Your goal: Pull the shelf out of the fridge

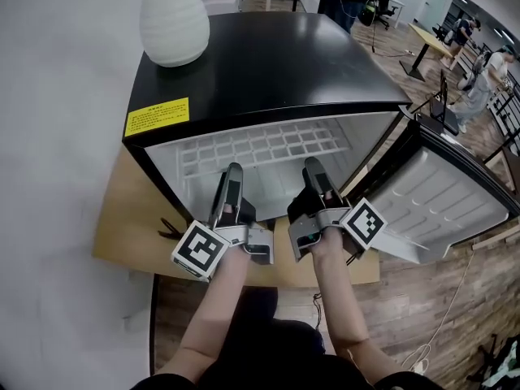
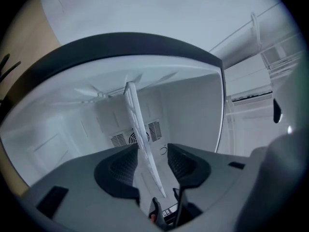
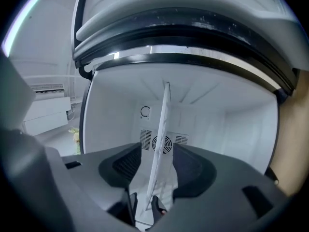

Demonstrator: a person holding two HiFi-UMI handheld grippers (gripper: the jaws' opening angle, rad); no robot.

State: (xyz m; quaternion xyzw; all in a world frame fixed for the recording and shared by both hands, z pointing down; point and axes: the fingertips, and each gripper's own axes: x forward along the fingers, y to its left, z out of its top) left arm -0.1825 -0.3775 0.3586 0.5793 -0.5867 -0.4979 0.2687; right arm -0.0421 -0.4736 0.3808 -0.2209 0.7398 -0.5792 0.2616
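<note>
Head view: left gripper (image 1: 233, 173) and right gripper (image 1: 314, 167), fingers spread, each straddling the shelf's (image 1: 260, 146) front edge inside the fridge (image 1: 268, 63).

The fridge (image 1: 268, 55) had a glossy black top that mirrored the room, and smooth white plastic walls inside. Its shelf (image 1: 260, 146) was a smooth white grid, either plastic or coated wire. The vase (image 1: 173, 15) looked matt white and ribbed. The label (image 1: 157, 116) was yellow paper. The board (image 1: 130, 218) was pale, smooth wood; the floor (image 1: 431, 291), darker grainy planks.
</note>
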